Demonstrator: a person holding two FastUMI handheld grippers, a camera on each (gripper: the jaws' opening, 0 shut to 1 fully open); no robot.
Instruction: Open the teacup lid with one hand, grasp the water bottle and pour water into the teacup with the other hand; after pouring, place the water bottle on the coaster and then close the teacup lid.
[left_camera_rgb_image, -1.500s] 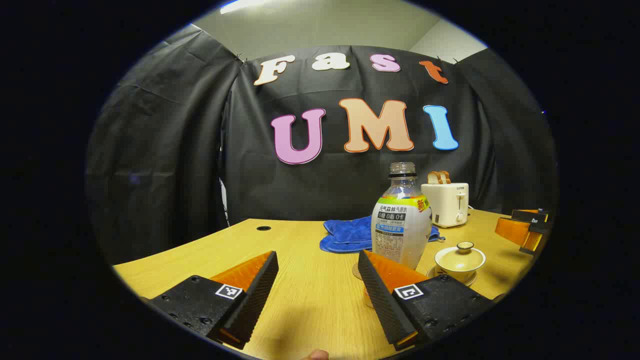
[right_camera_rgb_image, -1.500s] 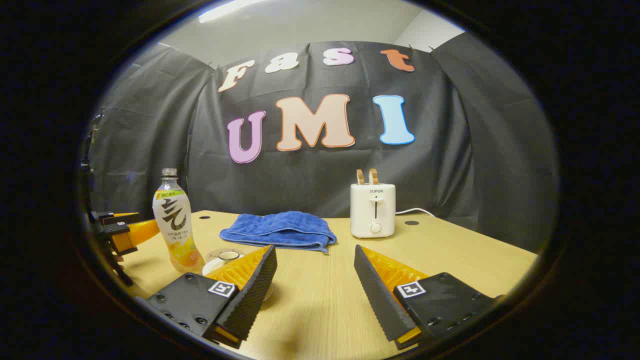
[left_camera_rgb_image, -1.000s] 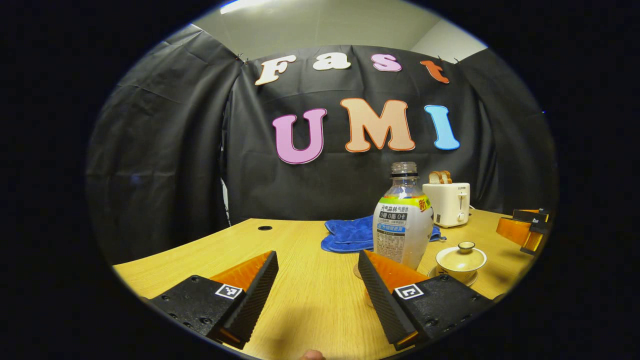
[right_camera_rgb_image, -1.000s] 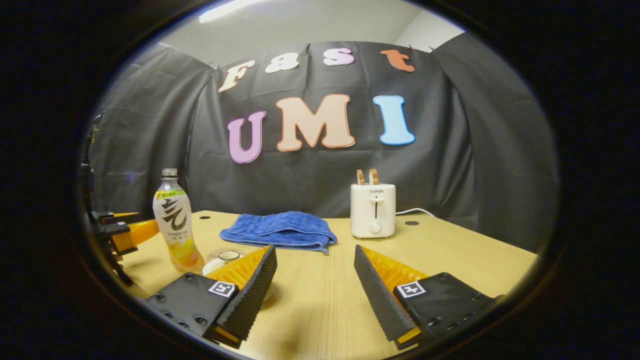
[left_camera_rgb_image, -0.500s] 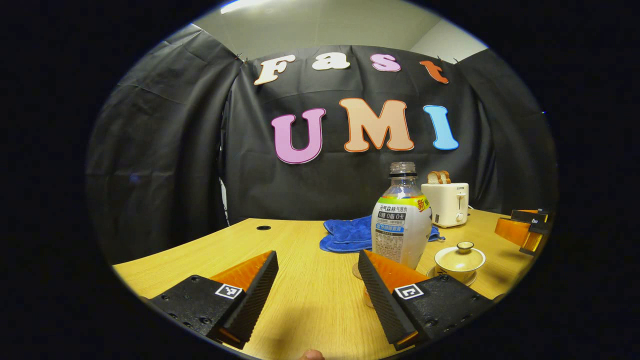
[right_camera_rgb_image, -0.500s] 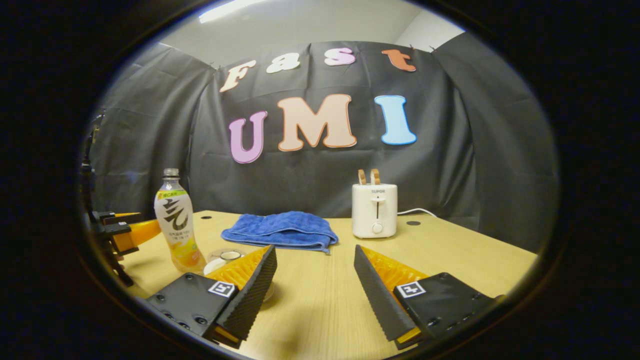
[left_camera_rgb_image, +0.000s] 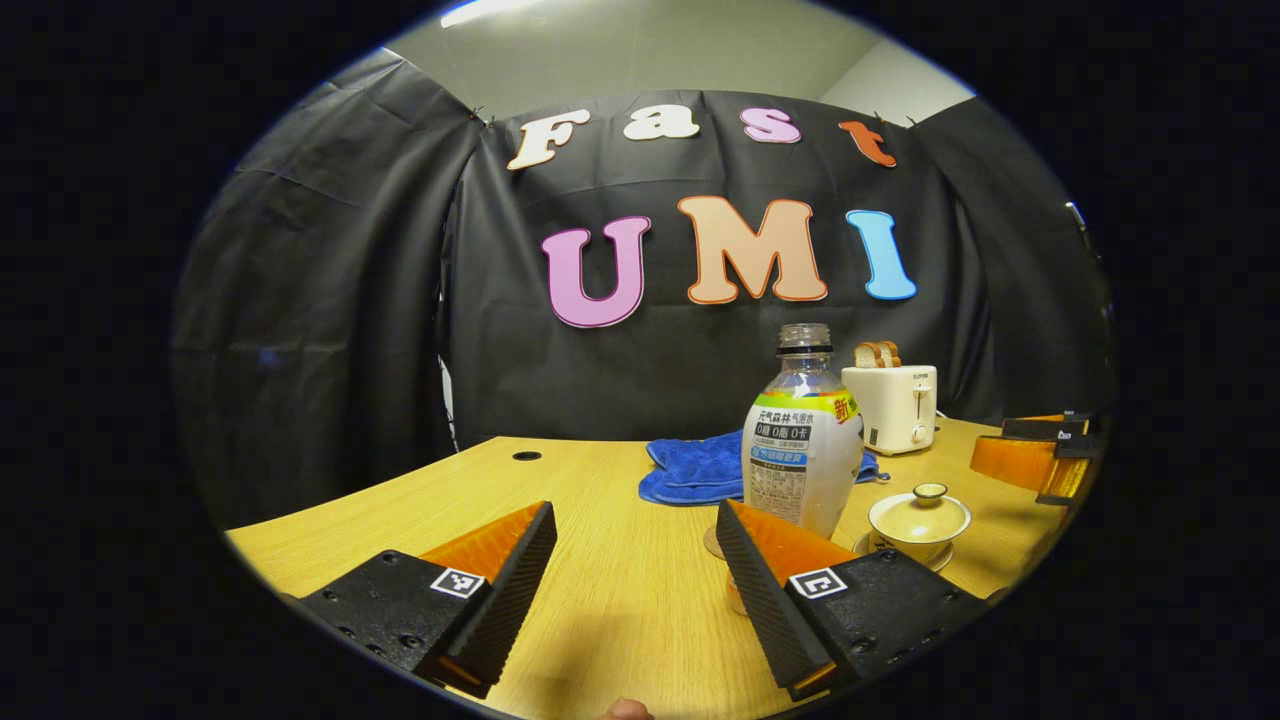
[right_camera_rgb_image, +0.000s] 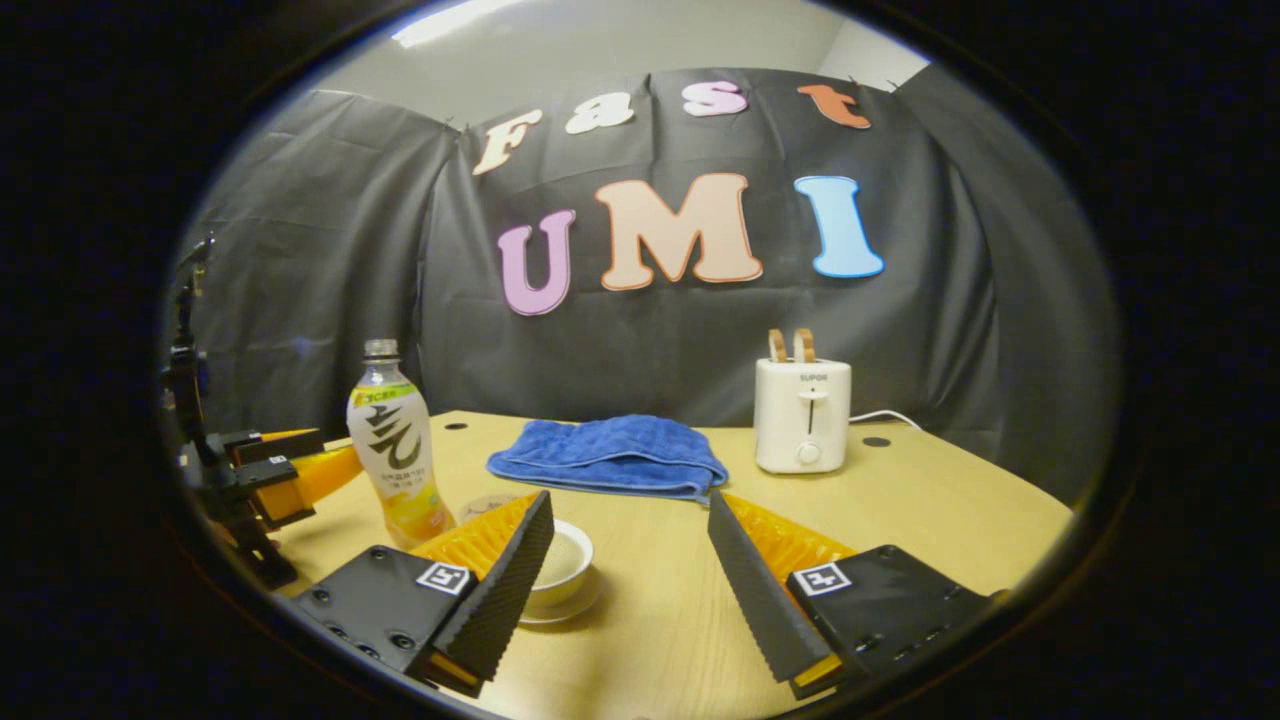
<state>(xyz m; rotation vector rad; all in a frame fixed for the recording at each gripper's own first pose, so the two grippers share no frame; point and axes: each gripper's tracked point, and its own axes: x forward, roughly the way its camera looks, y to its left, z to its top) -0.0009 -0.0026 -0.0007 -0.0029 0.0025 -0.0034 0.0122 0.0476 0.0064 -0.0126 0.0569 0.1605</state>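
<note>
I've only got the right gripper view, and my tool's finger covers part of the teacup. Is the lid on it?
Observer: Yes. In the left gripper view the lid sits closed on the teacup, knob up.
Operator: Is the left tool holding anything?
Observer: No. The left tool is open, with bare table between its fingers; the water bottle stands untouched beyond it.

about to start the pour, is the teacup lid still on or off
On. In the left gripper view the lid, knob up, sits squarely on the teacup, beside the upright water bottle.
</note>
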